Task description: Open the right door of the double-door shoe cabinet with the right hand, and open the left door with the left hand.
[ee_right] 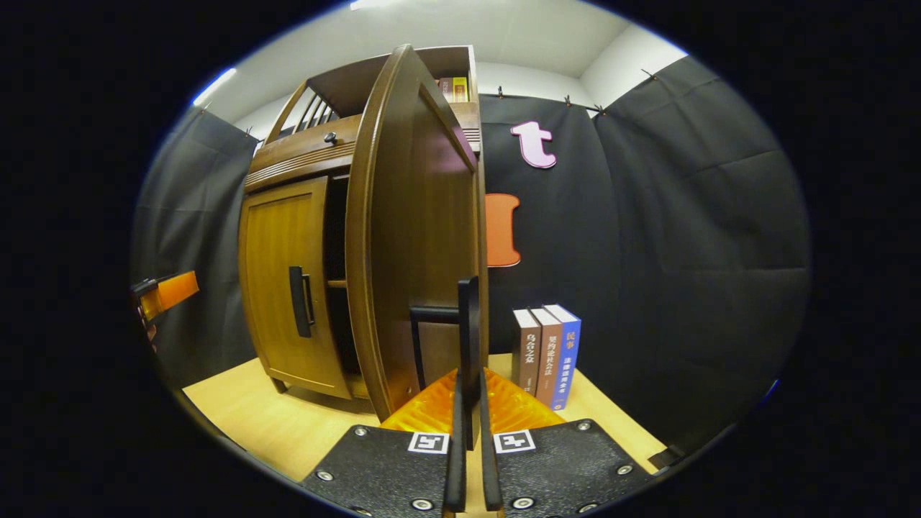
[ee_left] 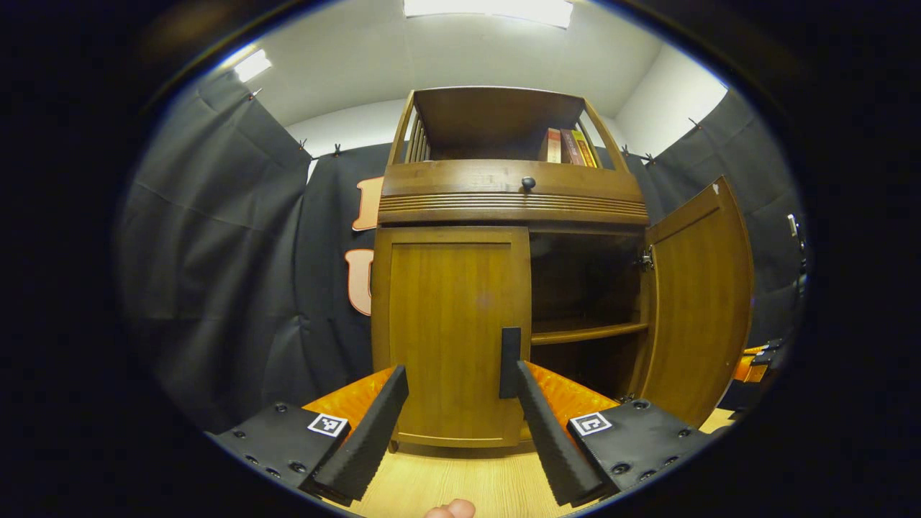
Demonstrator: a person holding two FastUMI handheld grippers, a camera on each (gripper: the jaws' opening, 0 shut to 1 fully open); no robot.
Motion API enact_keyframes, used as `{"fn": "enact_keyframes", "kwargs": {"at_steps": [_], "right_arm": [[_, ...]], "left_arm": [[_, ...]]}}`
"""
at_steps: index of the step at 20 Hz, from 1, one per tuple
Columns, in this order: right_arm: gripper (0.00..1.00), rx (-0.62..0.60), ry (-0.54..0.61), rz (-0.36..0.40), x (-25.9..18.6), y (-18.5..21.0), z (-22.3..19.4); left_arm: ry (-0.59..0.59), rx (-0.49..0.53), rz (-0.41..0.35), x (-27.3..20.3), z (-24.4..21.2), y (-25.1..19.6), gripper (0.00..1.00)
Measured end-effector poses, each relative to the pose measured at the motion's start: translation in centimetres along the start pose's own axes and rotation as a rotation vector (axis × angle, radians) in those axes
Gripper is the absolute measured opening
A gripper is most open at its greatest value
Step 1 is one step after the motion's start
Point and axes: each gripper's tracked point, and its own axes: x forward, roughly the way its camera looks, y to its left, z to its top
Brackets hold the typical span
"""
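The wooden shoe cabinet (ee_left: 504, 194) stands straight ahead in the left gripper view. Its left door (ee_left: 446, 324) is closed, with a dark vertical handle (ee_left: 510, 360) at its inner edge. My left gripper (ee_left: 460, 374) is open just in front of that door, its right fingertip close beside the handle, nothing between the fingers. The right door (ee_left: 701, 302) is swung wide open, showing an inner shelf (ee_left: 586, 332). In the right gripper view my right gripper (ee_right: 469, 385) is shut on the right door's handle (ee_right: 469, 316), with the open right door (ee_right: 410, 237) edge-on before it.
Three books (ee_right: 547, 352) stand upright on the light wooden surface (ee_right: 273, 424) to the right of the cabinet. More books (ee_left: 568, 146) sit on the top shelf above a drawer with a round knob (ee_left: 528, 183). Black cloth walls surround the booth.
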Motion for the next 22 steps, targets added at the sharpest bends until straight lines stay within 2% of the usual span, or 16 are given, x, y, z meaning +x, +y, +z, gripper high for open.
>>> {"fn": "enact_keyframes", "kwargs": {"at_steps": [4, 5, 6, 10, 11, 12, 13, 15, 16, 18, 20, 21, 22], "right_arm": [[0.04, 0.029, -0.028, 0.039, 0.1, -2.2, 0.0], [0.14, 0.038, -0.029, 0.061, 0.1, -3.1, 0.0], [0.04, 0.053, -0.022, 0.083, 0.3, -3.8, -0.2], [0.04, 0.069, 0.023, 0.192, 1.0, -6.6, -0.3], [0.14, 0.091, 0.034, 0.212, 1.3, -7.2, -0.5], [0.14, 0.107, 0.035, 0.226, 1.3, -7.3, -0.5], [0.04, 0.113, 0.027, 0.232, 1.4, -7.2, -0.4], [0.04, 0.086, 0.000, 0.221, 1.3, -7.4, -0.4], [0.09, 0.072, 0.001, 0.206, 1.2, -7.8, -0.7], [0.16, 0.134, 0.038, 0.187, 0.0, -8.2, -1.6], [0.16, 0.208, 0.054, 0.156, -2.0, -8.5, -1.7], [0.06, 0.198, 0.046, 0.116, -2.8, -9.2, -1.6], [0.16, 0.159, 0.031, 0.078, -3.7, -9.7, -1.4]], "left_arm": [[0.016, -0.008, 0.000, -0.3, -0.7, -0.7, 0.99], [0.019, -0.008, 0.004, -0.4, -0.8, -0.7, 0.99], [0.021, -0.008, 0.008, -0.6, -0.8, -0.6, 0.99], [0.037, 0.011, 0.023, -1.3, -1.3, 0.2, 0.99], [0.039, 0.020, 0.029, -1.5, -1.3, 0.5, 0.99], [0.040, 0.029, 0.037, -1.8, -1.3, 0.7, 0.99], [0.041, 0.036, 0.044, -2.0, -1.3, 0.8, 0.99], [0.051, 0.039, 0.060, -1.9, -1.5, 1.1, 0.99], [0.057, 0.036, 0.063, -2.1, -1.5, 1.2, 0.99], [0.063, 0.024, 0.057, -2.2, -1.6, 1.0, 0.95], [0.066, 0.019, 0.048, -2.2, -1.8, 0.8, 0.95], [0.070, 0.022, 0.043, -2.3, -1.9, 0.7, 0.95], [0.071, 0.024, 0.035, -2.4, -1.9, 0.7, 0.94]]}}
